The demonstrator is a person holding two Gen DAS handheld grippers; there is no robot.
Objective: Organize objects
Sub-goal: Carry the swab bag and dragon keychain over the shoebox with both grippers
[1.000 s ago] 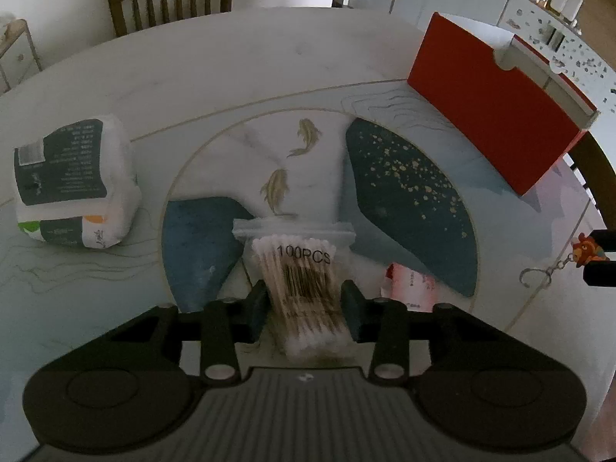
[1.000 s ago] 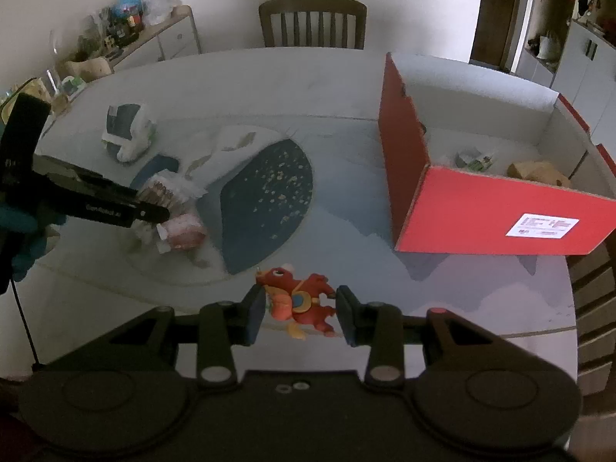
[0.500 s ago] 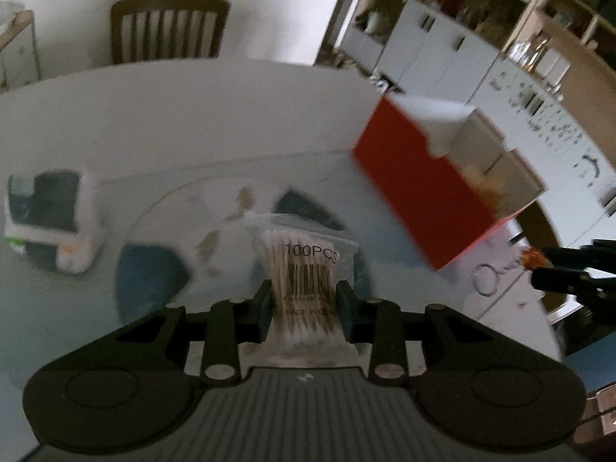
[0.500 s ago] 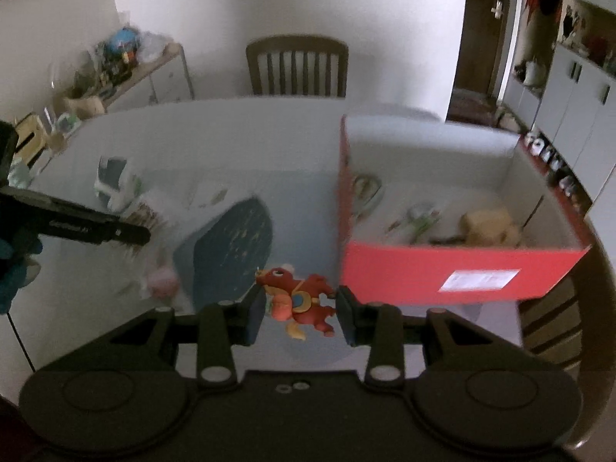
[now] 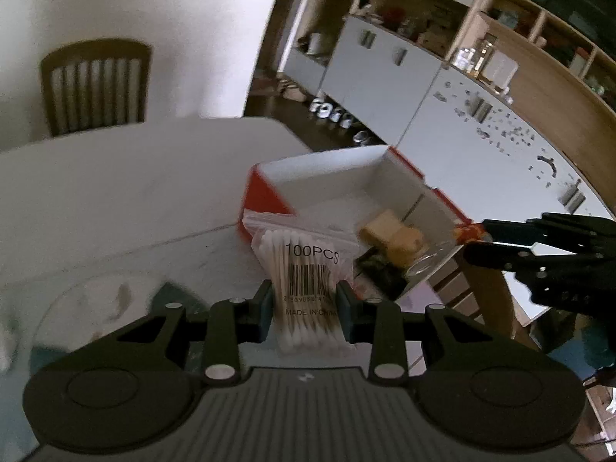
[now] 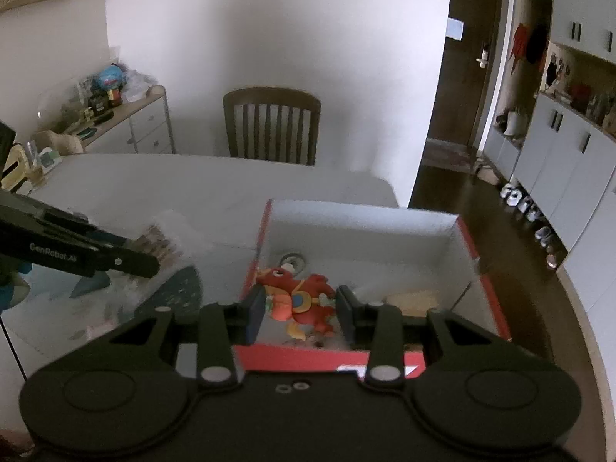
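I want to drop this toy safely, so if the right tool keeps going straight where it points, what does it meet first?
Probably the inside of the red box: the right tool, shut on the red dragon toy, points down into it, towards the white floor near a metal ring. Depth is hard to judge.

Matte black all over on the left gripper (image 5: 304, 304): ribbed grey housing, round silver screws, dark blue pads. The right gripper (image 6: 300, 308) looks the same, and white lettering runs along the left one's side.
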